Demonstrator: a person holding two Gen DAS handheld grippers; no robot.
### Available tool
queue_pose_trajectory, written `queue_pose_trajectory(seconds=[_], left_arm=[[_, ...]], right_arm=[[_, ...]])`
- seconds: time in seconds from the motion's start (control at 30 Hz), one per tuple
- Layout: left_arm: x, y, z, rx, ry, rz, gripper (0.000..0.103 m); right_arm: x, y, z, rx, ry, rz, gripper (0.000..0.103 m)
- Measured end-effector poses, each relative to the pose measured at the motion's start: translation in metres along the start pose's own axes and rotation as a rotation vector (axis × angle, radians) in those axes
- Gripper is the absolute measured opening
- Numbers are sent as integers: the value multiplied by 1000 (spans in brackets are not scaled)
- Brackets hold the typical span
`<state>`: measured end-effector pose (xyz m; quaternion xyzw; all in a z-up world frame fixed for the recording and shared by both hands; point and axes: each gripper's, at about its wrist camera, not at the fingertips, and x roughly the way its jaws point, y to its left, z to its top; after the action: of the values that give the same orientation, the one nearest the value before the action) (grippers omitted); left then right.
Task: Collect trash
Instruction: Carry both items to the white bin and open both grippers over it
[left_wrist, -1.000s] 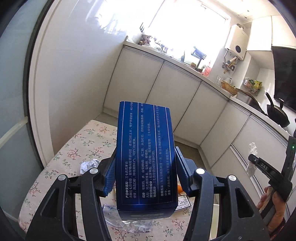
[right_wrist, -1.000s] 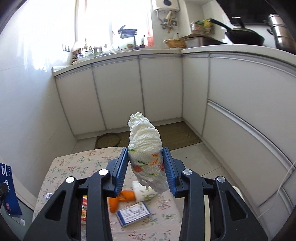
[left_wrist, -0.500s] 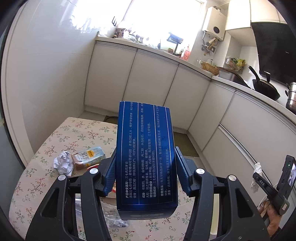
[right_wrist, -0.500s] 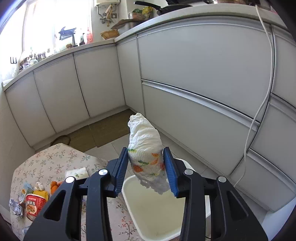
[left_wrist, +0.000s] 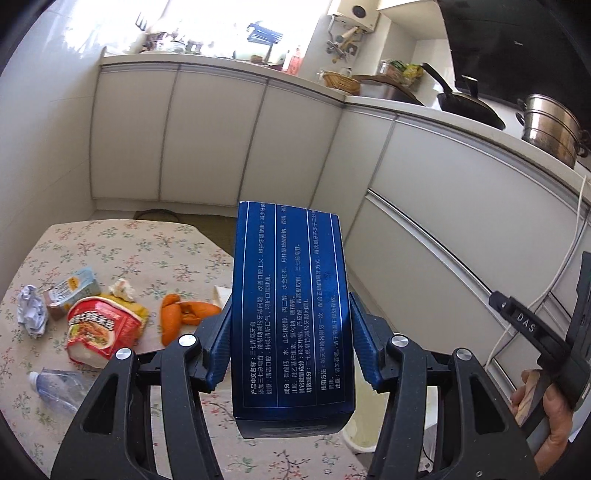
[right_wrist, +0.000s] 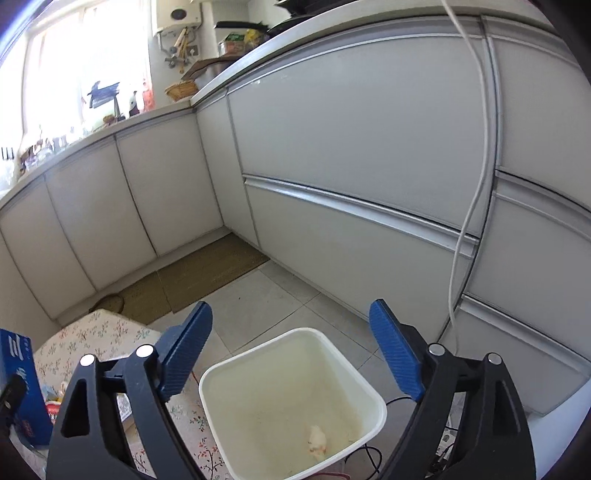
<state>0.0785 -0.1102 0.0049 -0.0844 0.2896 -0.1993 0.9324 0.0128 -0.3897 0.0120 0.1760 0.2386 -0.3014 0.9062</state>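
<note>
My left gripper (left_wrist: 290, 341) is shut on a tall blue box (left_wrist: 291, 314) printed with white text, held upright over the table's right edge. The same blue box (right_wrist: 18, 384) shows at the far left of the right wrist view. My right gripper (right_wrist: 291, 350) hangs over a white bin (right_wrist: 376, 406) on the floor, its jaws opening wide with nothing between them. A crumpled tissue (right_wrist: 317, 439) lies at the bottom of the bin. In the left wrist view the right gripper's handle (left_wrist: 535, 332) and a hand show at the right edge.
On the floral tablecloth (left_wrist: 110, 243) lie a red noodle cup (left_wrist: 99, 332), orange peel (left_wrist: 181, 314), a snack packet (left_wrist: 70, 290), a crumpled paper ball (left_wrist: 31, 310) and a clear plastic bottle (left_wrist: 59, 387). White kitchen cabinets (right_wrist: 369, 166) stand close behind the bin; a white cable (right_wrist: 469, 206) hangs down.
The right gripper swung from the table to above the bin, opened, and the tissue dropped into the bin. The left gripper turned right with the blue box still held.
</note>
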Motion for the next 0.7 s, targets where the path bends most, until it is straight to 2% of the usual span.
queue_pose_trajectory(seconds=[0.33,0.7], left_arm=[[44,-87,-4,86,84,-180,54],[97,-139,-12,132,226,-288,55]], right_arm=[[-25,-61,26,160,-127,-81,92],[-32,-91,32,215,-169,-153,92]])
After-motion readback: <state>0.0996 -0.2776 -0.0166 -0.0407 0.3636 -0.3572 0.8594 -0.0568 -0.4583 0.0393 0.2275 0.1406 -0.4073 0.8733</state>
